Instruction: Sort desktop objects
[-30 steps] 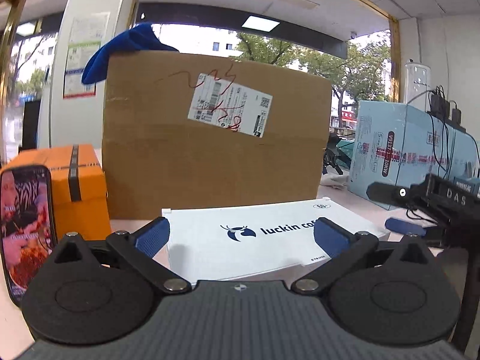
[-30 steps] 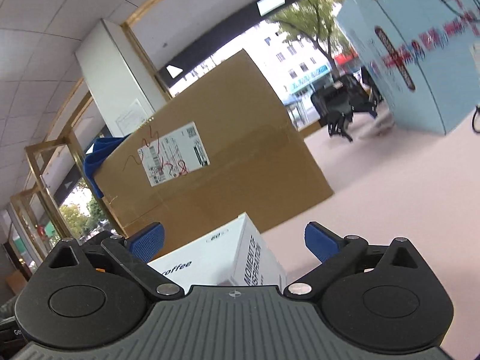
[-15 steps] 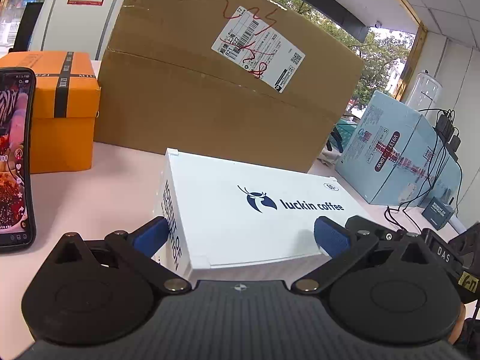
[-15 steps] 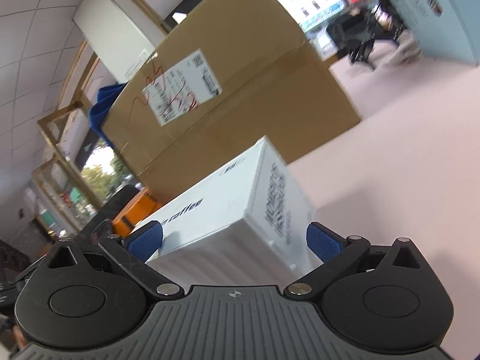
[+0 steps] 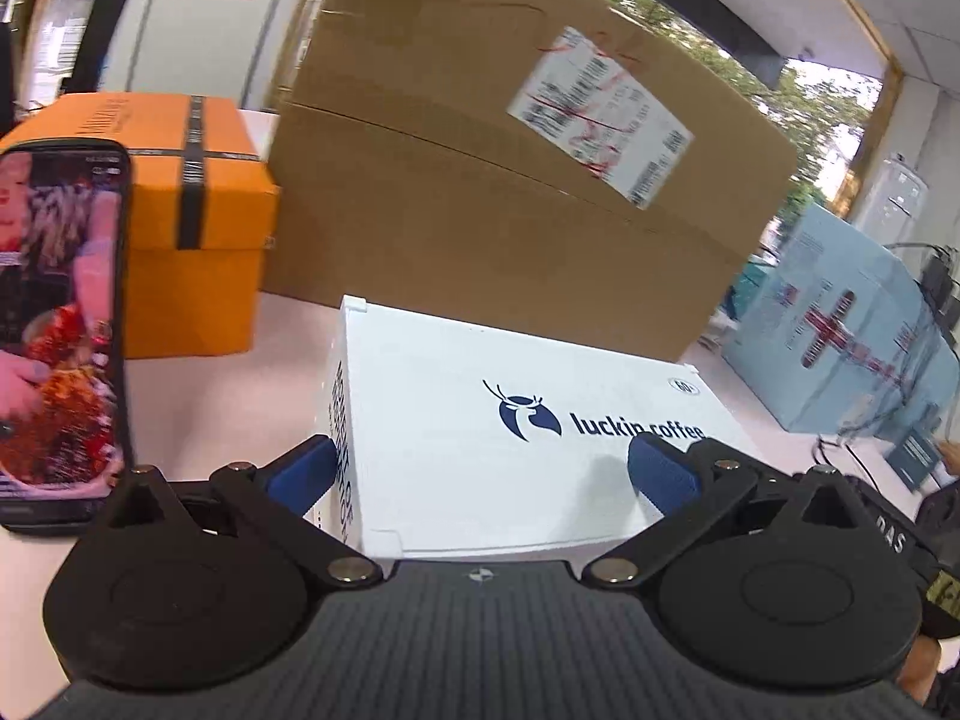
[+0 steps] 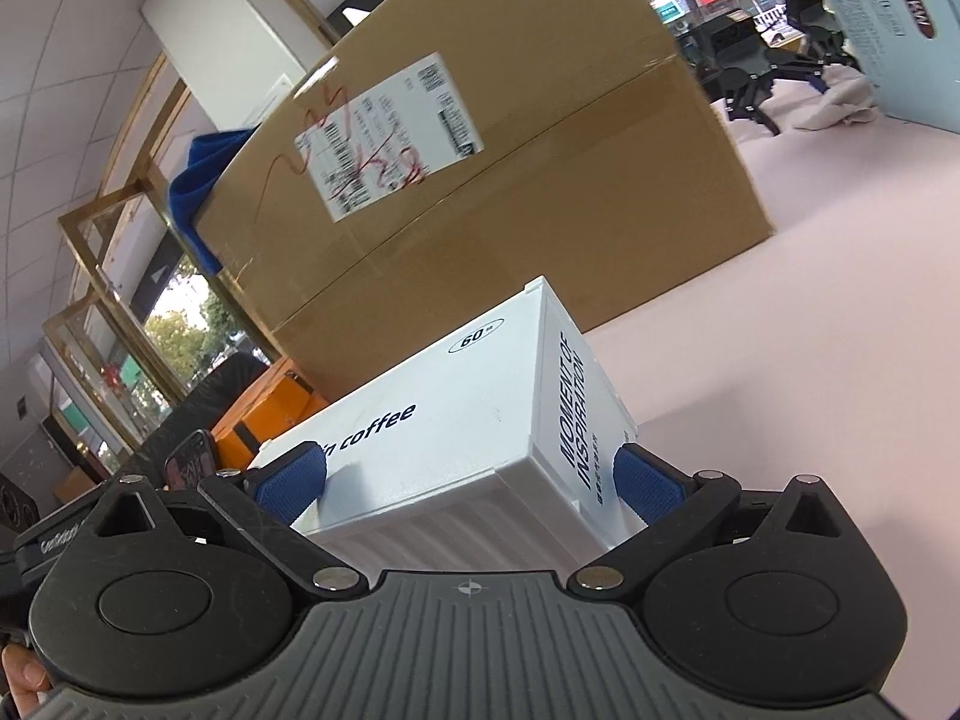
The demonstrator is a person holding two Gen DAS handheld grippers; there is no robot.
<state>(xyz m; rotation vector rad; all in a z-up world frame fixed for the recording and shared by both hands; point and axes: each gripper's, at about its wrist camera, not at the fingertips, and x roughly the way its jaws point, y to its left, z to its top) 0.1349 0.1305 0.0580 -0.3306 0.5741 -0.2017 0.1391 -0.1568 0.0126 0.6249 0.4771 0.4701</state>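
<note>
White coffee box (image 5: pixel 516 426) on pink table (image 6: pixel 810 360), near corners straddled by wide-spread left claw (image 5: pixel 480 471) and right claw (image 6: pixel 468 480), neither gripping; cardboard carton (image 5: pixel 510 192) beyond; orange box (image 5: pixel 192 228) and phone (image 5: pixel 60 330) left of left claw.

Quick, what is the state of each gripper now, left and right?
Left gripper: open, one finger at each side of a corner of the white coffee box, not clamped.
Right gripper: open, astride the opposite corner of the box.
</note>
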